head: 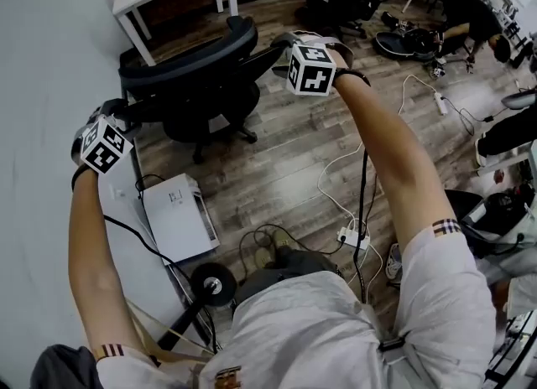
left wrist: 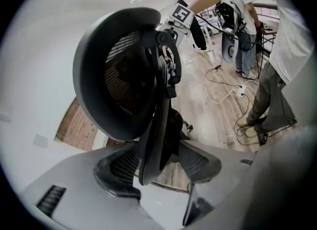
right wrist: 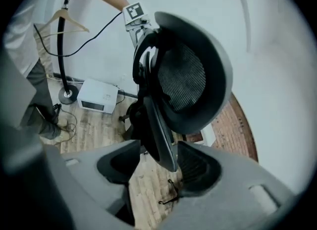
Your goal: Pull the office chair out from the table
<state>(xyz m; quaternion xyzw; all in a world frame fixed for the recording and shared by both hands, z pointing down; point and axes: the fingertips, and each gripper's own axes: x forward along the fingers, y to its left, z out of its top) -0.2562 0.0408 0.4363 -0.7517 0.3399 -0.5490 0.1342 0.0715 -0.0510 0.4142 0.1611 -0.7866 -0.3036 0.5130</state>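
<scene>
Head view: chair (head: 201, 85) at the counter (head: 42, 52) edge looks heavy but should roll; left gripper (head: 117, 115) and right gripper (head: 284, 44) jaws gape around its stiff back rim.

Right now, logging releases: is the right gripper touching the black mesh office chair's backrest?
Cannot tell. Right gripper view: the black backrest rim sits between the gripper's parted jaws; neither gap nor contact shows plainly.

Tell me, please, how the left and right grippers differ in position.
The left gripper straddles the backrest edge of the office chair beside the white table; the right gripper straddles the opposite edge, over wooden floor. The left sits nearer the person than the right. Both stand open.
</scene>
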